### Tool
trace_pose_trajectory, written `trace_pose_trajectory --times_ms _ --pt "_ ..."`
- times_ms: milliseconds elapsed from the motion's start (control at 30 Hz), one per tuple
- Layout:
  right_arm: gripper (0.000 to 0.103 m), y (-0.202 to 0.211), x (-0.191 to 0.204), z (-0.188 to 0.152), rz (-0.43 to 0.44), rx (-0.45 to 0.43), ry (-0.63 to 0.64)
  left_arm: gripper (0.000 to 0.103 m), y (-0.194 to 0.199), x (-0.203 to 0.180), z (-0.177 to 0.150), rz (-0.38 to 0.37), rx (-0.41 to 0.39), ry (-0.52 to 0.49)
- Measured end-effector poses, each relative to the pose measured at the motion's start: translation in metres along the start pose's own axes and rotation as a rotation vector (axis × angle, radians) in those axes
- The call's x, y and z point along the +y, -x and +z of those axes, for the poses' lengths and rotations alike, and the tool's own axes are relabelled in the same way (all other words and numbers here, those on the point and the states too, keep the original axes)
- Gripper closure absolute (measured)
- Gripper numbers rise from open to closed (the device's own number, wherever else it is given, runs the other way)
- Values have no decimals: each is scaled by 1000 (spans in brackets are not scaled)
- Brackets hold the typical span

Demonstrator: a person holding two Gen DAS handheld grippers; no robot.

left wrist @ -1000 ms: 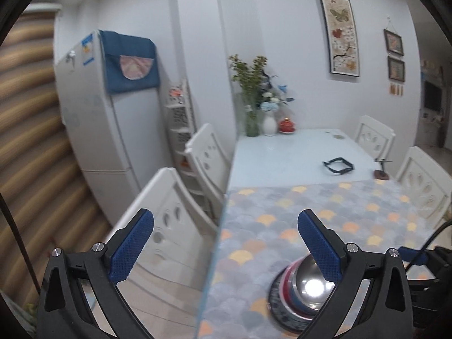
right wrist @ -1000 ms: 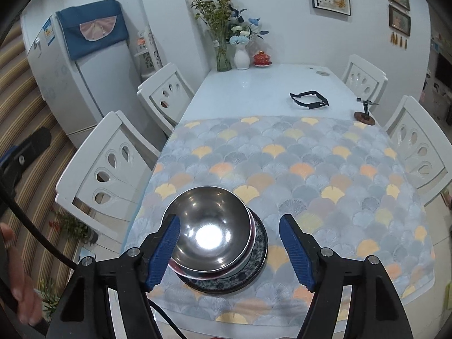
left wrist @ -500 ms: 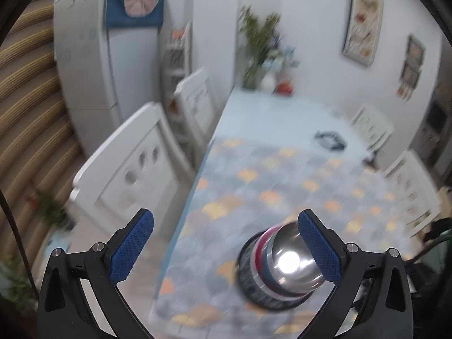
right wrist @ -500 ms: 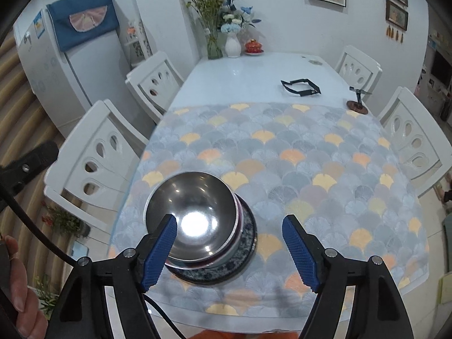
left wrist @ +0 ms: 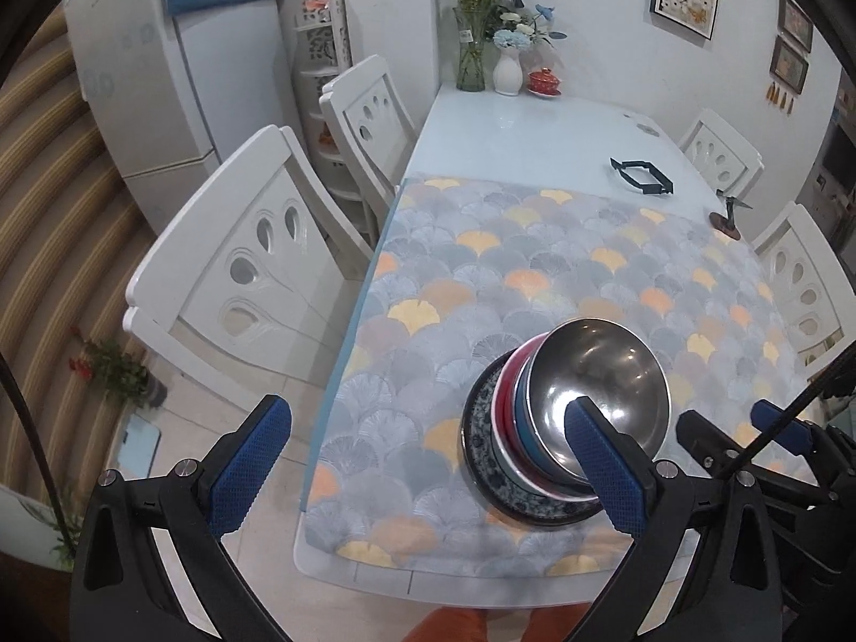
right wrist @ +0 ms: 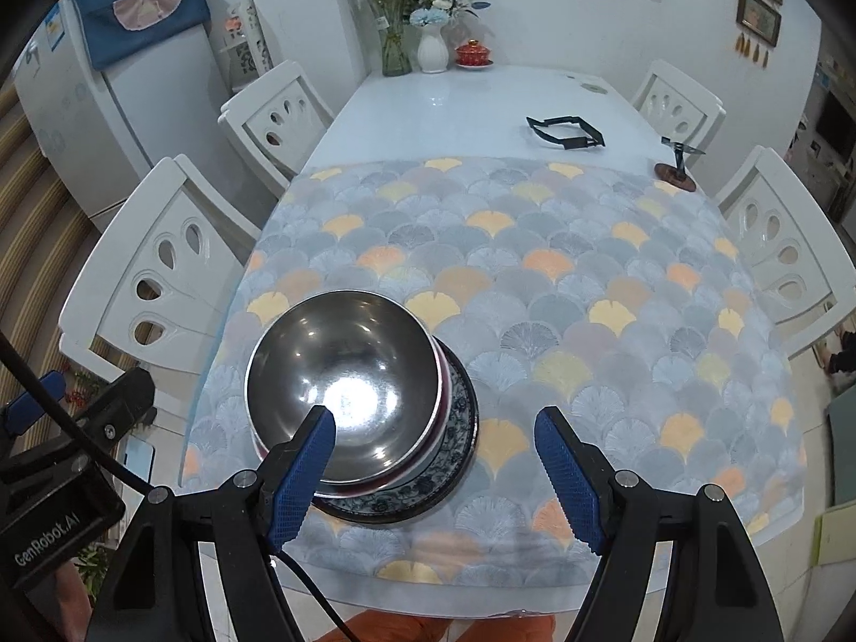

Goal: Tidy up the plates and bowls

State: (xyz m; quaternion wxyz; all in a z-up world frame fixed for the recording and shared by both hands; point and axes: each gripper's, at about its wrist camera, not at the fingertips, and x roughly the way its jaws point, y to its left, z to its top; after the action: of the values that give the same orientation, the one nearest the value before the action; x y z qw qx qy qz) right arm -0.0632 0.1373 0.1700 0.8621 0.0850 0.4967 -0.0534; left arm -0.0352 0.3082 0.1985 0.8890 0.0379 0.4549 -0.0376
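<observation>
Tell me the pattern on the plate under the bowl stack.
Blue-and-white floral rim on the plate, clearest in the right wrist view.

Bright even indoor light, sharp pics, strong fisheye bend + dark vignette at edges, glare spot in steel bowl (right wrist: 342, 396).

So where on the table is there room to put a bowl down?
Most of the patterned mat is bare, everywhere right of and beyond the stack of bowls. The white tabletop is free between the mat and the vases. It is crowded only at the near left corner, and by the black strap.
</observation>
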Motion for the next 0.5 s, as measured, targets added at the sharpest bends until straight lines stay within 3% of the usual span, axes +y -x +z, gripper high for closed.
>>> trace_pose_trajectory --times_ms 500 --pt "28 -1 0 1 -3 6 -6 1 0 -9 2 26 -25 -53"
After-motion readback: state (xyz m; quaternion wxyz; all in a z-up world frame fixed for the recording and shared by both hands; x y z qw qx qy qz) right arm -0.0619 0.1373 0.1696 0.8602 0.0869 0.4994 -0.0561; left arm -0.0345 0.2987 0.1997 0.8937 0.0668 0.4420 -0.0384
